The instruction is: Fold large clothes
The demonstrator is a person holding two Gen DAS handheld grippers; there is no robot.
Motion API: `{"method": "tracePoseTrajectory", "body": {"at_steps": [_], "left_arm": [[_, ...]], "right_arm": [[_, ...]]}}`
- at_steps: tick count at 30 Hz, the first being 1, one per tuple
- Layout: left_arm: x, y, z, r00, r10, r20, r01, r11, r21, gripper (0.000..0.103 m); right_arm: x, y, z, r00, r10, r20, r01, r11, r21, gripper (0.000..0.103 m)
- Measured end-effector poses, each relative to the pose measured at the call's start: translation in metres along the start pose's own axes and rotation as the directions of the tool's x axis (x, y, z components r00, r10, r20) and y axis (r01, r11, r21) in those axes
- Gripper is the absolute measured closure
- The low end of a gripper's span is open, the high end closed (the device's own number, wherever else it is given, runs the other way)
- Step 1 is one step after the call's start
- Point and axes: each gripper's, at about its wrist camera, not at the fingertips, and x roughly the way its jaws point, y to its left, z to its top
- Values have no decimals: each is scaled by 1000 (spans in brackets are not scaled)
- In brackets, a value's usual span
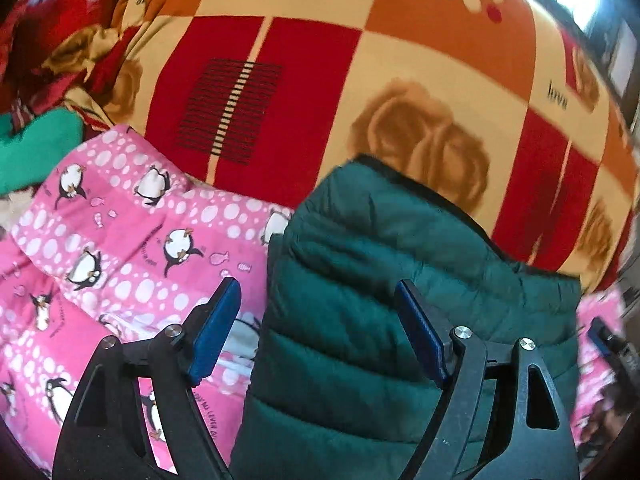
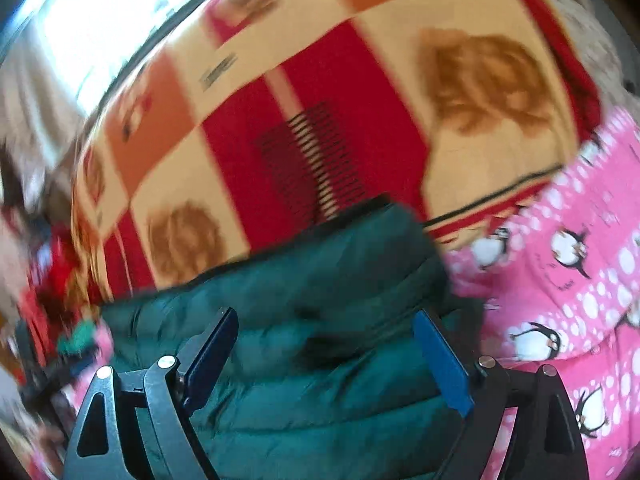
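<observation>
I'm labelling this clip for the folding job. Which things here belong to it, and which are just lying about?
Part of the job:
- dark green puffer jacket, lying folded
- pink penguin-print quilted garment beside it
- left gripper and right gripper, both open

Lying about:
- patterned bedspread underneath
- red cloth heap
- green cloth

The left gripper [image 1: 318, 334] hangs with its blue pads spread wide, nothing pinched. Under its right finger lies a dark green quilted jacket [image 1: 400, 280]; under its left, a pink penguin-print quilt [image 1: 120, 240]. Ahead spreads a red-and-orange patterned blanket [image 1: 360, 60].
</observation>
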Motion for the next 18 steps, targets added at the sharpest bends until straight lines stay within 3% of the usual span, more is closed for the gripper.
{"method": "tracePoseTrajectory", "body": {"at_steps": [6, 8, 10, 12, 18], "left_arm": [[25, -9, -11, 994, 105, -37, -101, 991, 91, 23], [34, -7, -12, 992, 113, -52, -107, 989, 101, 23], [40, -4, -12, 993, 102, -63, -96, 991, 92, 23], [45, -3, -12, 993, 92, -67, -87, 993, 84, 23], [48, -6, -13, 992, 110, -69, -102, 989, 102, 23]], "right_arm": [[54, 69, -3, 996, -46, -74, 28, 972, -235, 15], [80, 79, -1, 988, -115, -102, 83, 957, -278, 15], [106, 77, -2, 976, -171, -134, 129, 951, -280, 15], [125, 68, -4, 969, -176, -174, 132, 962, -240, 14], [132, 69, -6, 964, -199, -176, 155, 960, -235, 14]]}}
